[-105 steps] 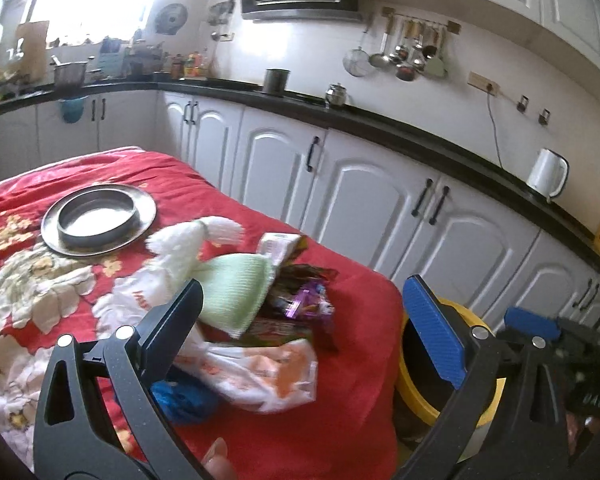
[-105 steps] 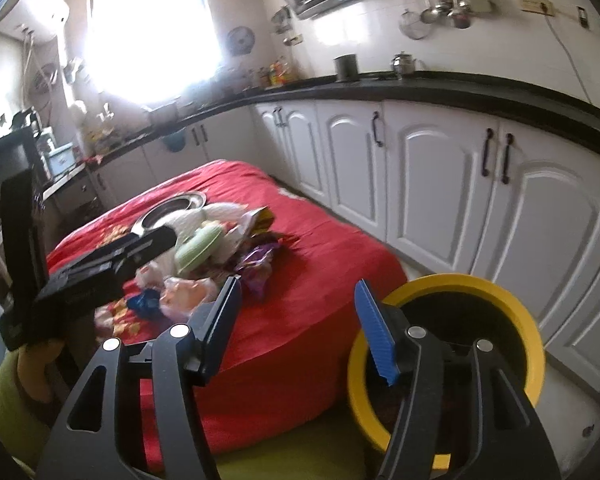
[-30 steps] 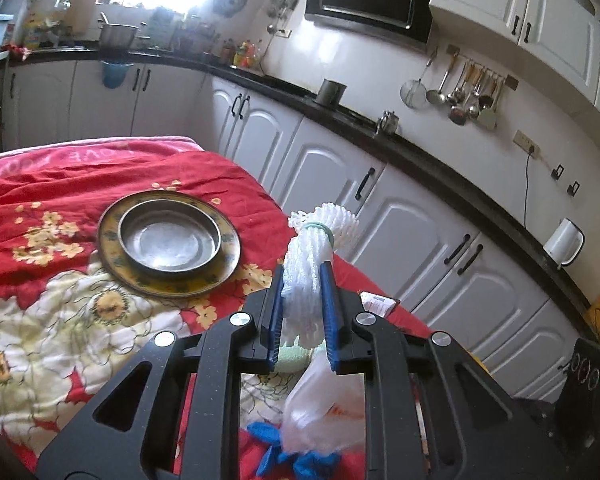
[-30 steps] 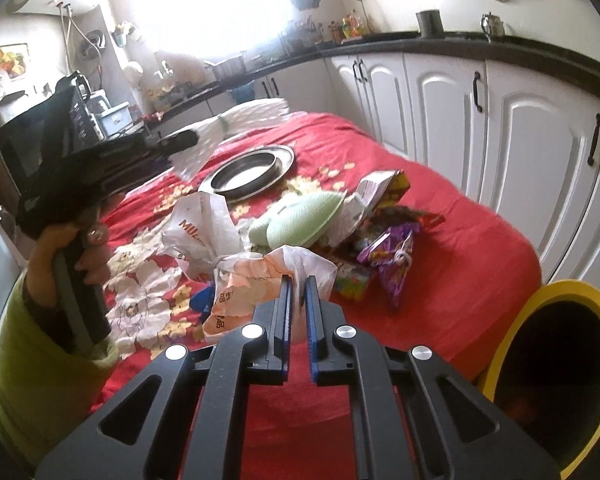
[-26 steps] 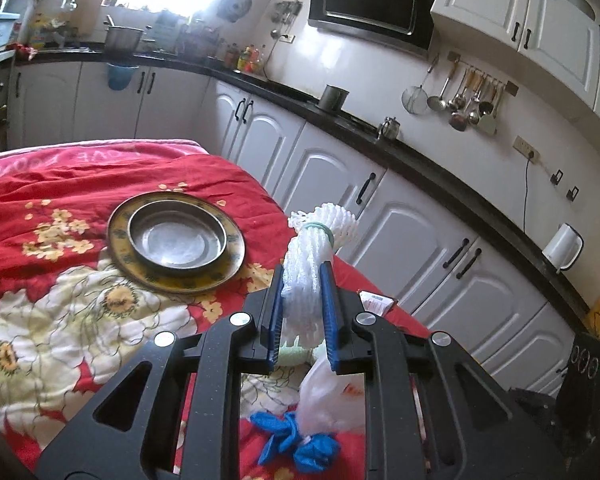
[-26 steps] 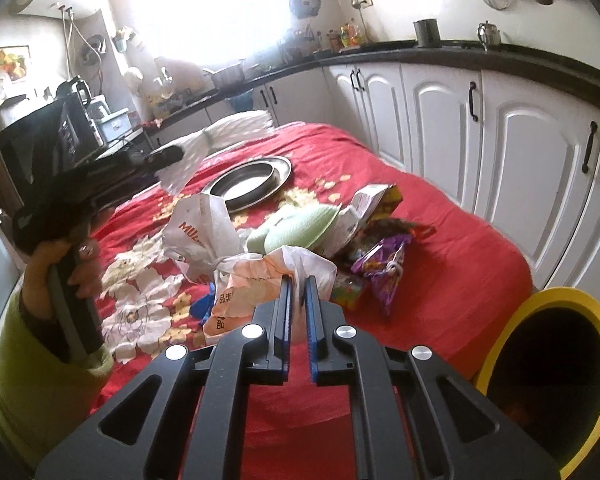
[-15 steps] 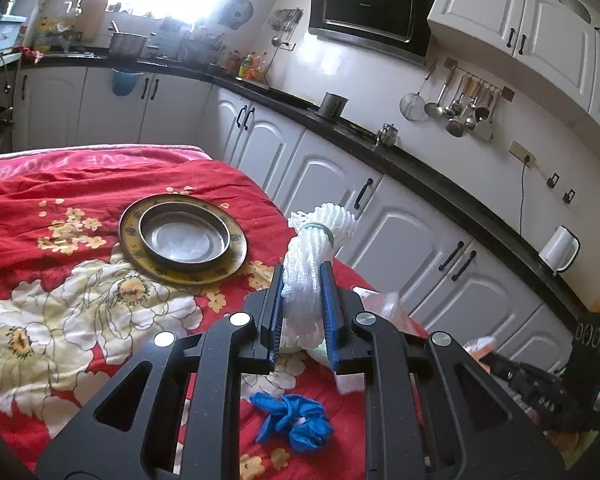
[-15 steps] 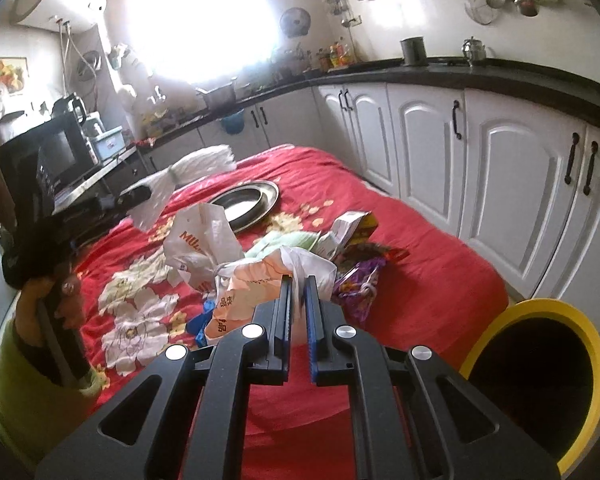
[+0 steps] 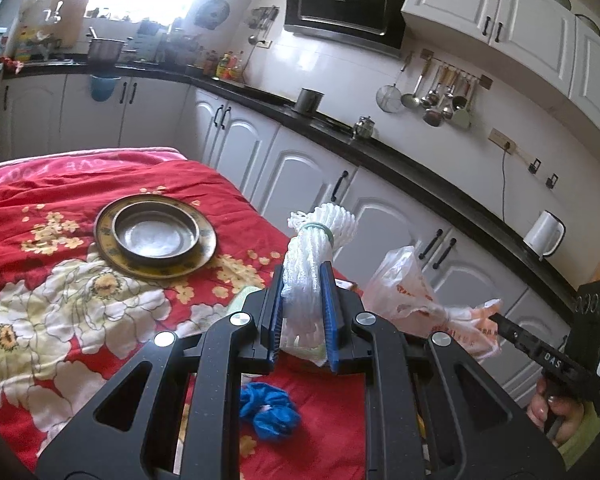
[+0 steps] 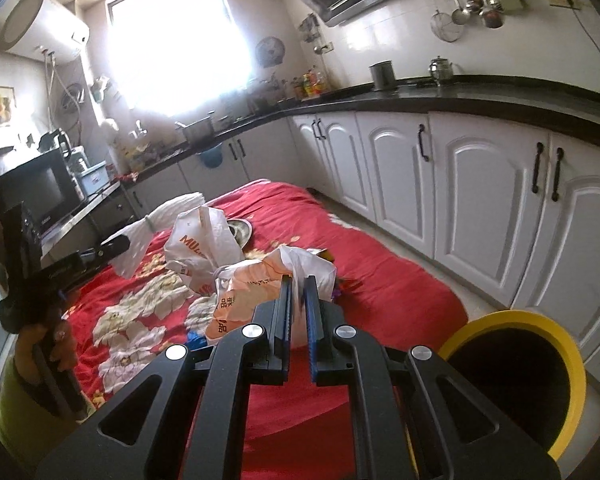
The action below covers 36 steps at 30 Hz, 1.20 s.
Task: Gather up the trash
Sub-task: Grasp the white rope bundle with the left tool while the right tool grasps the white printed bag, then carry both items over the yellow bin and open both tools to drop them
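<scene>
My left gripper (image 9: 302, 276) is shut on a white foam net sleeve (image 9: 314, 240) bound by a green band, held above the red flowered tablecloth (image 9: 60, 304). My right gripper (image 10: 297, 280) is shut on a white and orange plastic bag (image 10: 256, 280), lifted off the cloth. In the left wrist view that bag (image 9: 412, 300) hangs from the right gripper (image 9: 496, 320) at the right. In the right wrist view the left gripper (image 10: 118, 246) with the net sleeve (image 10: 152, 224) is at the left. A yellow-rimmed black bin (image 10: 540, 364) stands on the floor at lower right.
A metal bowl on a yellow plate (image 9: 156, 234) sits on the table. A blue crumpled scrap (image 9: 268, 404) lies near the front. Another white bag with orange print (image 10: 204, 244) sits mid-table. White cabinets (image 10: 480, 200) and a black counter run along the right.
Both grippers have risen with their loads. The plastic bag has come up off the pile and the right gripper has come into the left wrist view; the bin has drawn closer in the right wrist view.
</scene>
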Tool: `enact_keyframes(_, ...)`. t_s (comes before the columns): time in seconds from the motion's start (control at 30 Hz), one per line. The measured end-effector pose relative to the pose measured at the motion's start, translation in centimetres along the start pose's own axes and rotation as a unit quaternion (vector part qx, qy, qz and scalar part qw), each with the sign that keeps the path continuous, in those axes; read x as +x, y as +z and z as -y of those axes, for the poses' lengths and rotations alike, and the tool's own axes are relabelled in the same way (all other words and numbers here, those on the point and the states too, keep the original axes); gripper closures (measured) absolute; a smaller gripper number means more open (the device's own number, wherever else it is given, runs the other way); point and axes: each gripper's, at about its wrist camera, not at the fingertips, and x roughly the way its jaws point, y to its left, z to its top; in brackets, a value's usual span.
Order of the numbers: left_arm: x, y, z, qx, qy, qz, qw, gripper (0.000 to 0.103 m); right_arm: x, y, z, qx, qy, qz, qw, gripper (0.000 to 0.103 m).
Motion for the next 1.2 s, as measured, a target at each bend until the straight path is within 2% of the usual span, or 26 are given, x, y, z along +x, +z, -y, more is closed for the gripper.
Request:
enact_keyframes(0.63,2.1,-2.1,5.1,0.045,-0.052,-0.032,0.9971,0.092,-5.3,-1.3,7.2,0.065,-0.089,0.028,0.993,0.096)
enact_keyframes(1.2,4.6,-5.5,10.7,0.106,-0.097,-0.082,0.9863,0.092,-8.7,-2.7,11.5,0.105,-0.14,0.051,0.983,0.096)
